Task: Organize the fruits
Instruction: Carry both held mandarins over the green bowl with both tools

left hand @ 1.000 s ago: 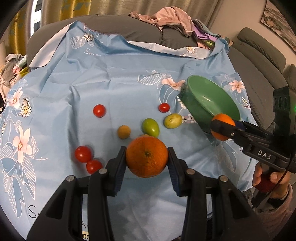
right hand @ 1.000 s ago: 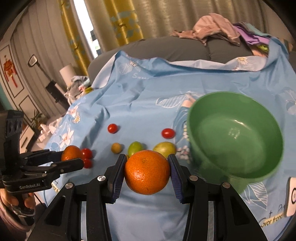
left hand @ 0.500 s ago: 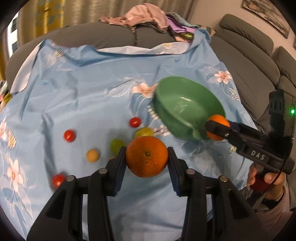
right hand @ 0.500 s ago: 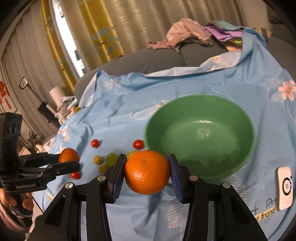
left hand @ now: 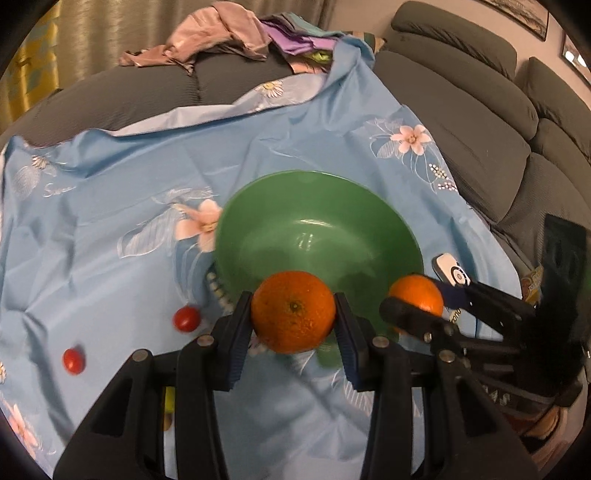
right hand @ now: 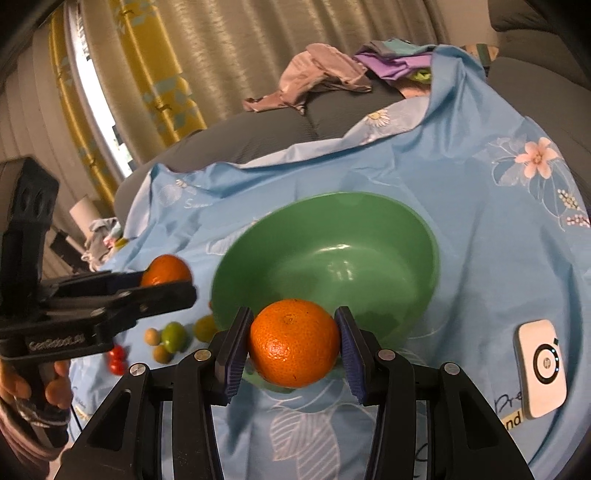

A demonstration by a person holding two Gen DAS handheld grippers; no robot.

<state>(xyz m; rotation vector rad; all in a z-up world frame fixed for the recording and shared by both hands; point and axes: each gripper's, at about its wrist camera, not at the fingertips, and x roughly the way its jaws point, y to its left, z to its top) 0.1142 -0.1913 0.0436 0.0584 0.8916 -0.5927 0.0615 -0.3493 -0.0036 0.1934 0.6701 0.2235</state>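
Note:
My left gripper (left hand: 293, 321) is shut on an orange (left hand: 293, 311), held above the near rim of the empty green bowl (left hand: 317, 206). My right gripper (right hand: 293, 341) is shut on a second orange (right hand: 293, 341), also at the bowl's (right hand: 332, 221) near rim. Each gripper shows in the other's view: the right one (left hand: 415, 299) at the bowl's right side, the left one (right hand: 166, 275) to the bowl's left. Two red cherry tomatoes (left hand: 186, 318) (left hand: 73, 361) lie on the blue cloth. Green, yellow and red small fruits (right hand: 173, 332) lie left of the bowl.
A blue floral cloth (left hand: 110, 192) covers the sofa seat. A white device (right hand: 541, 373) lies on the cloth right of the bowl. Piled clothes (left hand: 221, 33) lie on the sofa back, grey cushions (left hand: 480, 122) to the right.
Both grippers have moved with their oranges toward the green bowl, which now sits right in front of them. The small fruits have slid off to the left.

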